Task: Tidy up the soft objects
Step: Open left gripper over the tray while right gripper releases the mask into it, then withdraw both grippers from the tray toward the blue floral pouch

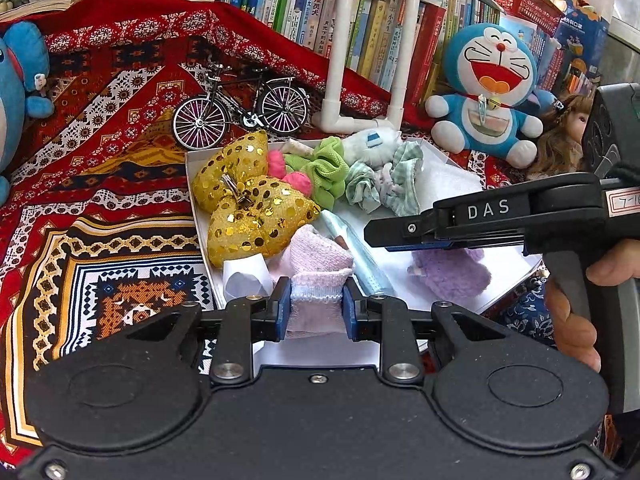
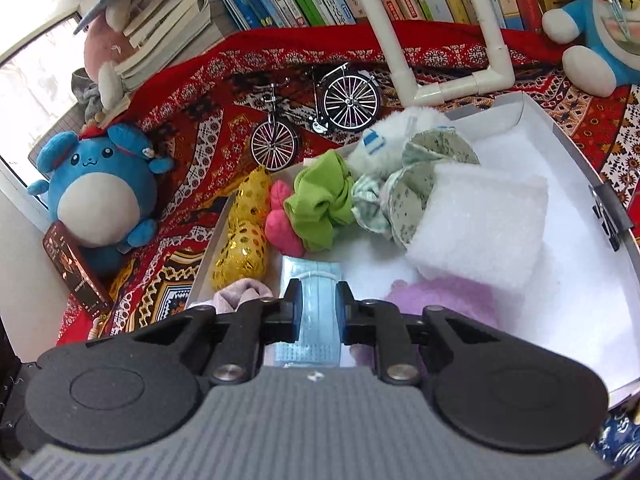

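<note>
The left tongs (image 1: 315, 307) squeeze a pink sock (image 1: 316, 276). The right tongs (image 2: 318, 312) sit part open around a blue mask (image 2: 316, 280) in the white box (image 2: 580, 168).

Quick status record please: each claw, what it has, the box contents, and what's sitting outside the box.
left claw: shut on pink sock, at near edge of white box
right claw: fingers straddle blue face mask; grip unclear
in box: gold sequin bow, green scrunchie, white towel, purple knit item
outside box: model bicycle, Doraemon plush
surface: red patterned cloth
</note>
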A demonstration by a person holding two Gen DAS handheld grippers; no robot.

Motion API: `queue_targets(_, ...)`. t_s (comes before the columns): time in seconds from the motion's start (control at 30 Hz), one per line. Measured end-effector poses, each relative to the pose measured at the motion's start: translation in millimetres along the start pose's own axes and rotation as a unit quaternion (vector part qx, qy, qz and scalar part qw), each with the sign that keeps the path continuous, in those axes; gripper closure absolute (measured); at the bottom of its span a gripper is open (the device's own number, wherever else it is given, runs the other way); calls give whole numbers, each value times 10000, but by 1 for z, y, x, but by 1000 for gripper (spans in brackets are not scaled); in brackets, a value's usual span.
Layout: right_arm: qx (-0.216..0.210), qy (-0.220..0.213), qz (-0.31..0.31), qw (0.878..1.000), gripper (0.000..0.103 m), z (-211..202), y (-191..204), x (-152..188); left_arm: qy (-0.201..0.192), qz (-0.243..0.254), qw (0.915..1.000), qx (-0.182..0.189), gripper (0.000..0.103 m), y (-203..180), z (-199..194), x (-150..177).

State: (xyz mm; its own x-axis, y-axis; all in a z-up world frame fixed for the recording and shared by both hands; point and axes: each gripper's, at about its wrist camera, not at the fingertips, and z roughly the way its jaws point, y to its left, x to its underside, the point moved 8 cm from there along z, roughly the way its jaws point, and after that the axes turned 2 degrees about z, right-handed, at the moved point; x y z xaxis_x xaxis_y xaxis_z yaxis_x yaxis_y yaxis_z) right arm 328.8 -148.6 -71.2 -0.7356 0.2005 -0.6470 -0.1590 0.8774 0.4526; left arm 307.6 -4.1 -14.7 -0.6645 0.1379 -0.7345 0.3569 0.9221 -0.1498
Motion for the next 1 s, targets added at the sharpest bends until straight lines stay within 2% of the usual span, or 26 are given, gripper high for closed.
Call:
queue_targets(0.37,-92,-171,-116,9997,78,-18,7,-3,-169,-102,9997,-135,73,2,-13,-5)
queue_targets(0.47,-60,-250,-179,9995,74,-27,8,-4,-284,-116,9994,-184,67,2,-22,-8)
queue_targets(0.57,-43,-361,-263,9990,66,-37,9,-5,-426,-139,9986,-295,59,3,-34,-13)
queue_targets(0.63,-14,-458,-360,9983,47,-46,11,-5,-535,-169,9975,-420,50,4,-44,-15)
queue_targets(0.7,17,-572,-487,9972,40,-56,13,-5,-696,-218,9961,-505,41,4,-57,-18)
queue_targets(0.83,75,-771,-731,9943,29,-79,15,-4,-944,-244,9937,-561,33,0,-84,-23)
queue_targets(0.9,90,-874,-831,9927,23,-91,15,-4,-1079,-207,9923,-577,24,-6,-99,-24)
queue_targets(1.0,115,-1053,-954,9898,17,-109,13,-2,-1273,-113,9902,-570,23,-18,-119,-23)
